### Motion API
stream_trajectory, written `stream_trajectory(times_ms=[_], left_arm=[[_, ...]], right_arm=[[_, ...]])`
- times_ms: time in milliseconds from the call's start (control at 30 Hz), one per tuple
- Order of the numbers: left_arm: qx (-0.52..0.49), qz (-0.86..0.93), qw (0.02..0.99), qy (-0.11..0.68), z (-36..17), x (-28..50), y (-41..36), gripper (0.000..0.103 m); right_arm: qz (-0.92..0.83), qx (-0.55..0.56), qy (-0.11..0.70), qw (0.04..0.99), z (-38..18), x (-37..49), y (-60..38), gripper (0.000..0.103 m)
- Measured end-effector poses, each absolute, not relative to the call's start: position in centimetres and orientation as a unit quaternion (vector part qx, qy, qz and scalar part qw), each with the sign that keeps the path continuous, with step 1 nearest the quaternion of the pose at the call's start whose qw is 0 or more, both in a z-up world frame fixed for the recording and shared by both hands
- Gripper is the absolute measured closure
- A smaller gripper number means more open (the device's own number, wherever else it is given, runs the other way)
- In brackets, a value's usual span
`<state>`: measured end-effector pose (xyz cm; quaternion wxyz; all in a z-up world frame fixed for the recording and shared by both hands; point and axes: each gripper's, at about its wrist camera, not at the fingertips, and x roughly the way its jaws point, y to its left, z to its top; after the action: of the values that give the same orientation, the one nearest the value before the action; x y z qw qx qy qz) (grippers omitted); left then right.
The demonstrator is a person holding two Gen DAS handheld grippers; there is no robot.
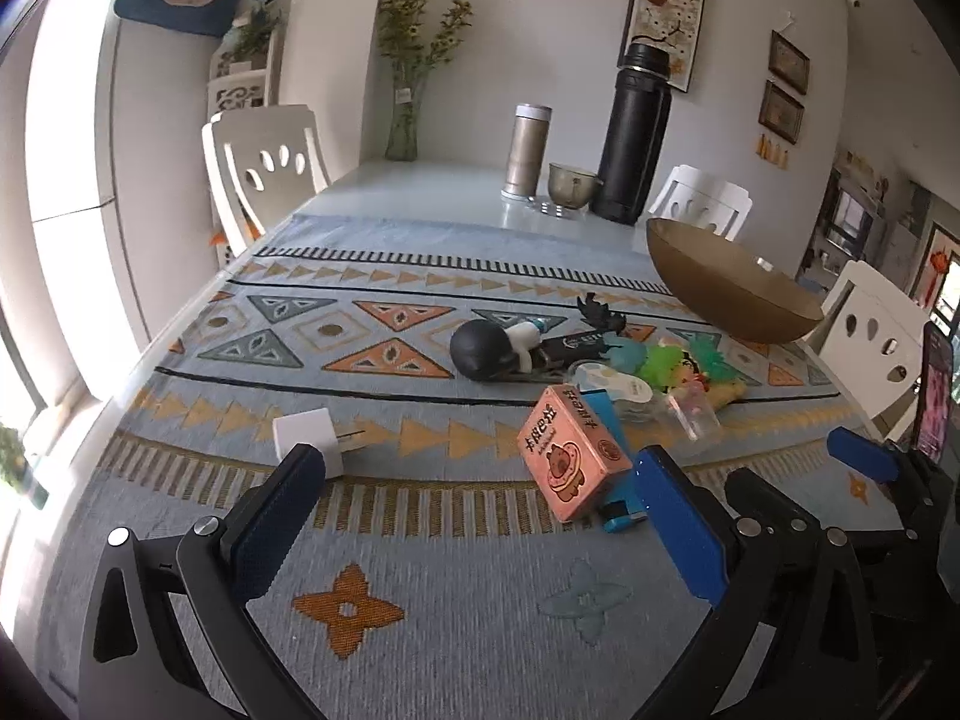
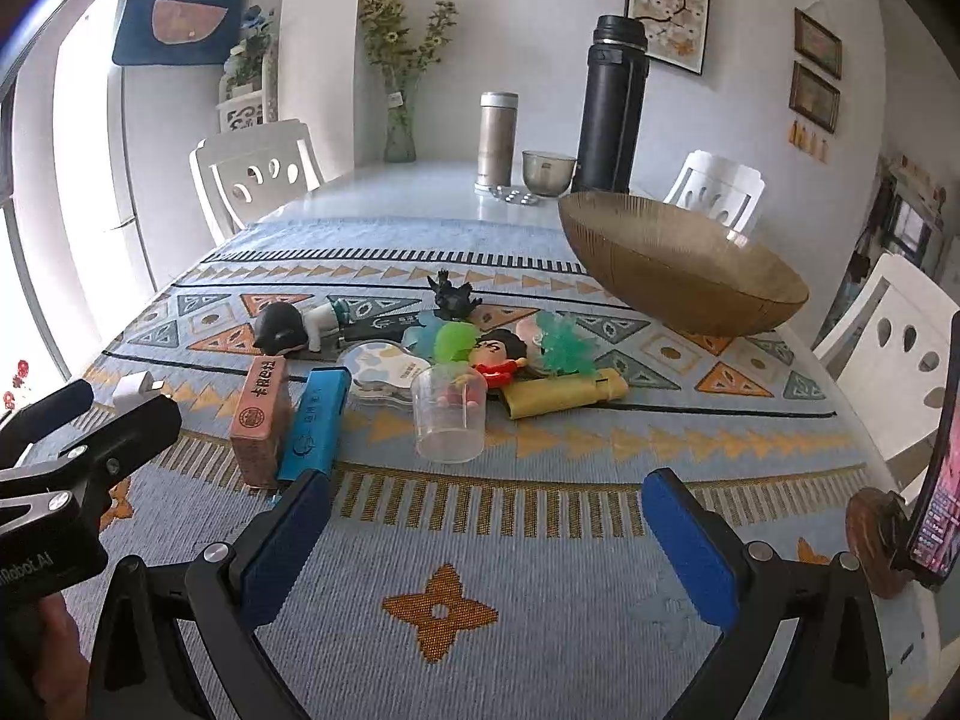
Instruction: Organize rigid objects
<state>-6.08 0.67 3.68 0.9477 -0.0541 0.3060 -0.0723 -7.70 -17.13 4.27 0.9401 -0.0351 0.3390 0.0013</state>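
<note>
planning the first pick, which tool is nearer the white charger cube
Left. The left tool has the white charger cube by its left finger; the right tool sits further right, facing the clear cup.

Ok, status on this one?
Left gripper open, empty. Right gripper open, empty. Toys, pink box loose; bowl empty. Nothing blocking.

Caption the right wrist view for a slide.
Open right gripper hovers before clear plastic cup, blue box and ribbed amber glass bowl.

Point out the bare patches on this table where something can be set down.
Free: cloth between the tools and the clear cup; cloth left of the black-headed figure. Crowded: the toy pile from the pink box to the yellow case.
</note>
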Motion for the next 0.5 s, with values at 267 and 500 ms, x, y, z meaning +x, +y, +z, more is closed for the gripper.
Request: stream_trajectory(times_ms=[267, 500], left_arm=[[-0.063, -0.080, 0.946, 0.308, 3.7, -5.9, 1.1, 0.000], [-0.064, -0.081, 0.946, 0.308, 3.6, -5.9, 1.2, 0.000]], right_arm=[[-0.011, -0.011, 0.340, 0.940, 4.1, -7.3, -18.1, 0.000], [-0.022, -0.001, 0.357, 0.934, 3.7, -6.8, -18.7, 0.000]])
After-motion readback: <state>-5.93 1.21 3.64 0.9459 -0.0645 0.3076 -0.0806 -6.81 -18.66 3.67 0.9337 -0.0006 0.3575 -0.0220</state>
